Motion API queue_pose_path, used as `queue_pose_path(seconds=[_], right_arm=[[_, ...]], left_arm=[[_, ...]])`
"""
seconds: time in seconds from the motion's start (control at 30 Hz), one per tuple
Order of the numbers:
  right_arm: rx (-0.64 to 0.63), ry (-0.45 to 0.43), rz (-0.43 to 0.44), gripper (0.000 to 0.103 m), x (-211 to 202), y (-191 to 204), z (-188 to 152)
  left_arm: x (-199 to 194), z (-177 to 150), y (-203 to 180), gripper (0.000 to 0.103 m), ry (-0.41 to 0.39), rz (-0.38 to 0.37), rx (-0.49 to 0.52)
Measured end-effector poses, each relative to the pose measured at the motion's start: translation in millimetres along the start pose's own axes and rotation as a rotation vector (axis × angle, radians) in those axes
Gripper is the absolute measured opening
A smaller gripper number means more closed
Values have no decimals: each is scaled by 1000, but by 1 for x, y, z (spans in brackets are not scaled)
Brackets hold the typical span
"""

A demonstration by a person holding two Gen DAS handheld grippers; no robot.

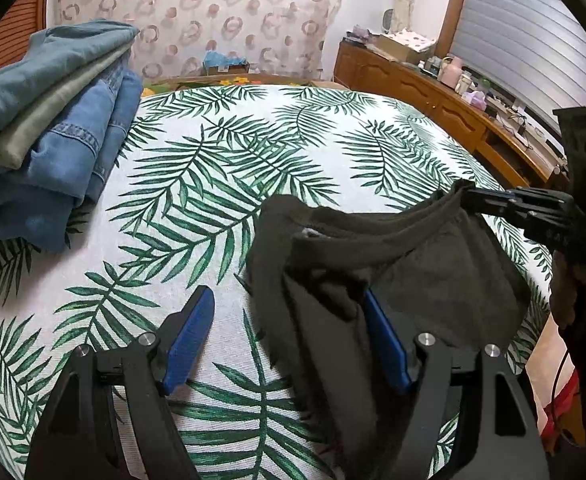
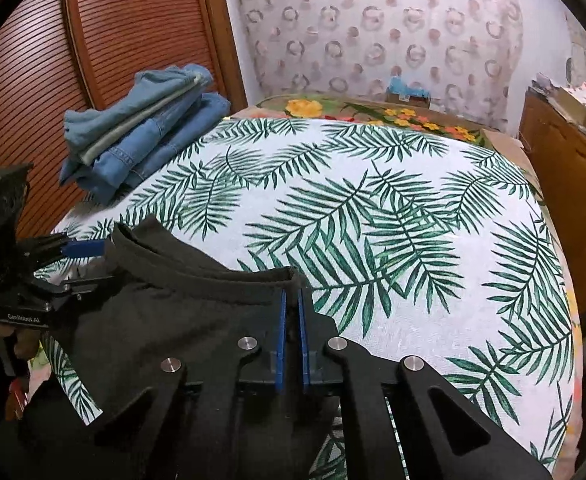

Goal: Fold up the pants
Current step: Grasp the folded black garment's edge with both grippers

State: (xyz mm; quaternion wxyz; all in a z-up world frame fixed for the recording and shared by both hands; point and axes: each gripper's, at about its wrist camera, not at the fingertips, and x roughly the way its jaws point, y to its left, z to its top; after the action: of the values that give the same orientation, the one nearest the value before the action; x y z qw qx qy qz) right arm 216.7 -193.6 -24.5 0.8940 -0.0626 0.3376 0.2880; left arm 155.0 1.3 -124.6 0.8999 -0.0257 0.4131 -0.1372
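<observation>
- Pants [image 1: 433, 264], dark charcoal and soft-looking, lie bunched at the lower centre and lower right of the left wrist view, on a bed covered by a white sheet [image 1: 221, 184] printed with green palm fronds.
- Their waistband [image 2: 229, 276] faces up, running as a thick dark band from the left edge of the right wrist view toward its centre.
- Right claw [image 2: 291, 308] sits at the bottom centre of its own view, its blue pads pressed nearly together on one end of the waistband, so that corner is pinched.
- Left claw [image 1: 289, 336] stands wide at the bottom of its view. One blue finger [image 1: 191, 344] is bare over the sheet. The other is partly buried in the fabric, so cloth lies between the jaws but is not clamped.
- Likely reason: each claw takes one end of the waistband so the garment can be lifted and spread evenly. The left side appears not yet secured.
- Stack of folded jeans [image 1: 53, 120], blue denim with a grey-green piece among it, rests at the upper left of the bed, well apart from the dark pair, probably as finished work kept out of the way.
- Wooden cabinet [image 1: 433, 96] with clutter on top runs along the upper right.
</observation>
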Motion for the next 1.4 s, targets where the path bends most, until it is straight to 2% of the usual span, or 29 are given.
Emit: queue_pose_path(seconds=[0.07,0.23,0.5,0.77,0.9,1.13,1.4], right_arm=[[11,-1,-2,5,-1,-2,0],[15,16,-56,24,-4,-4,-2],[29,48,-72,43,-18,-7,-22],[82,69,-41,44,-22,-13,-30],[81,75,-45,44,-17,-12,-29],[89,69,-29,44,-11,-8,-27],[73,59,-35,44,-8,-2,-27]], left_arm=[[0,0,0,76,-1,-2,0],[0,0,0,76,-2,0,3],[1,-1,0,77,-10,6,7],[0,1,3,77,2,-5,-15],[-2,5,7,76,8,-41,-44],[2,16,6,56,11,-102,-60],[8,14,6,52,9,-107,-67]])
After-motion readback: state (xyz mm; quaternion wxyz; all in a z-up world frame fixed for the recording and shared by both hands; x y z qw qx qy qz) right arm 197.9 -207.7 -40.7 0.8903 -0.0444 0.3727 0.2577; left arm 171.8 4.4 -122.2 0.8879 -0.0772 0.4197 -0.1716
